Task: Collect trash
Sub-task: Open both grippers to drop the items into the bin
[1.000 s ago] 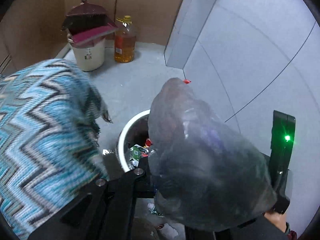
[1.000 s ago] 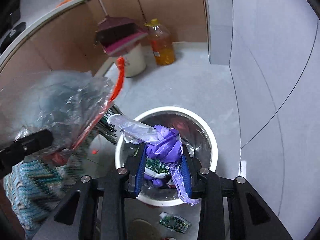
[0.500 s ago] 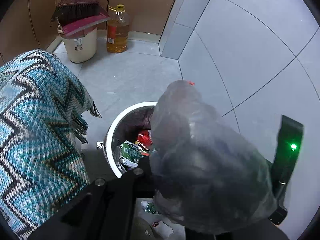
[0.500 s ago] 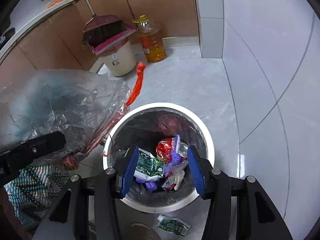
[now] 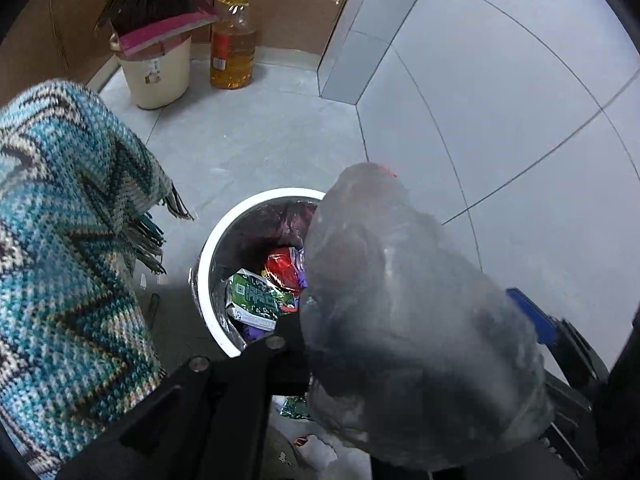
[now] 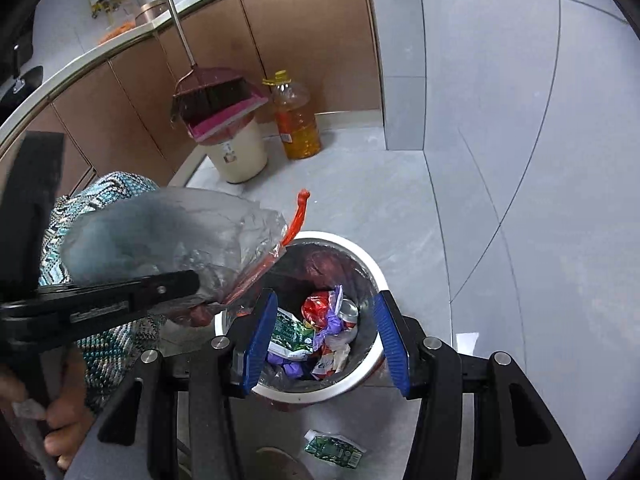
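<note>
Far left: note the knitted throw [image 5: 60,220], draped clear of the work.

Next, locate the left tongs [image 6: 192,286]. Clamped on the neck of a clear plastic bag [image 6: 172,236], with a red drawstring [image 6: 298,216] trailing off the bag mouth above the rim. Held just left of the bin and partly over its edge. Treat as occupied.

Centre: locate the trash bin [image 6: 360,248], white-rimmed, standing on the floor [image 6: 360,184]. Already loaded with wrappers, a can and purple scraps.

Directly above the bin's near half, find the right tongs [image 6: 326,340]. Jaws just opened, now standing apart with nothing between the blue pads. Pointed steeply down into the bin.

Below these, on the near side of the bin and back toward the holder, find one green wrapper [image 6: 332,449], lying flat on the floor, apart from the bin base. Long axis across the right wrist view, tipped slightly down to the right.

Judged as the next item to collect. Reach with the right tongs: free, and almost straight above. Draw back toward the holder and lower. Set the jaws across the short side of the wrapper. Expect a thin, flat target; close low against the floor or risk a miss.
</note>
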`<state>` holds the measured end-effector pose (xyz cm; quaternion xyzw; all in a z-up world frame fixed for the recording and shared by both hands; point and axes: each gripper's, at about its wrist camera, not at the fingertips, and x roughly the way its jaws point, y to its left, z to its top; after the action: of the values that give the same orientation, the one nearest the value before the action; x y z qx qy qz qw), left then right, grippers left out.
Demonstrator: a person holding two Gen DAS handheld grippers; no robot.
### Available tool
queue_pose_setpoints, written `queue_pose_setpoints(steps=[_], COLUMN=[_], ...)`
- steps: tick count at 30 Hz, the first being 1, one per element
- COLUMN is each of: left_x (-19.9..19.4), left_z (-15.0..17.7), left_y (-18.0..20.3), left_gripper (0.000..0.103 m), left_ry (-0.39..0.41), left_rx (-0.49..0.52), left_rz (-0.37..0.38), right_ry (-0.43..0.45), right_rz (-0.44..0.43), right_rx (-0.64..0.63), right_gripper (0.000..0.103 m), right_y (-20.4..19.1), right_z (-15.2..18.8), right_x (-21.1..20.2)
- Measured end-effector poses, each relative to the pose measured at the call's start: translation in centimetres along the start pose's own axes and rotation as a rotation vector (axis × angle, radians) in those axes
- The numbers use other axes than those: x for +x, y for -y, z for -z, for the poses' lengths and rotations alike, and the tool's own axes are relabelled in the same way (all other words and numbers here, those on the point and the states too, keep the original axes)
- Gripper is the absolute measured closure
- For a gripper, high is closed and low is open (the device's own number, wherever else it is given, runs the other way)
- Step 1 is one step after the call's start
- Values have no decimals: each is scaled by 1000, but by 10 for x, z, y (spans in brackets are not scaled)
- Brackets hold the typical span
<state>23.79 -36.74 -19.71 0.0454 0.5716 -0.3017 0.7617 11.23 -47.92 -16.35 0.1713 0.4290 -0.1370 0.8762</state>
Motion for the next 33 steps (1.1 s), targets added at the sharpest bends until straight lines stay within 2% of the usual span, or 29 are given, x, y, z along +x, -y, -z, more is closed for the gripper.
queue_pose_setpoints(steps=[5, 10, 14, 24, 25, 26, 28, 33], left_x=[17, 30, 40, 54, 55, 56, 53, 51], left_z=[-2, -4, -2, 0, -1, -2, -1, -5], left_y=[-13, -28, -22, -15, -14, -15, -14, -10], left_gripper=[98, 98, 98, 98, 93, 74, 47, 46], left_ry=[-29, -29, -68, -121, -124, -123, -100, -90], left_rx=[-46, -86, -30, -16, -18, -22, -22, -22], left_rz=[47, 32, -53, 3, 11, 18, 25, 51], right_ry=[4, -12, -26, -24, -23, -23, -23, -26], right_rz=[-7, -17, -19, -15, -15, -15, -14, -9], right_rx=[2, 11, 17, 22, 22, 21, 21, 26], right_gripper=[53, 53, 52, 50, 50, 50, 50, 49], right_y=[3, 6, 7, 10, 10, 10, 10, 15], right_z=[2, 7, 10, 12, 13, 13, 13, 14], right_x=[1, 11, 18, 21, 21, 21, 21, 23])
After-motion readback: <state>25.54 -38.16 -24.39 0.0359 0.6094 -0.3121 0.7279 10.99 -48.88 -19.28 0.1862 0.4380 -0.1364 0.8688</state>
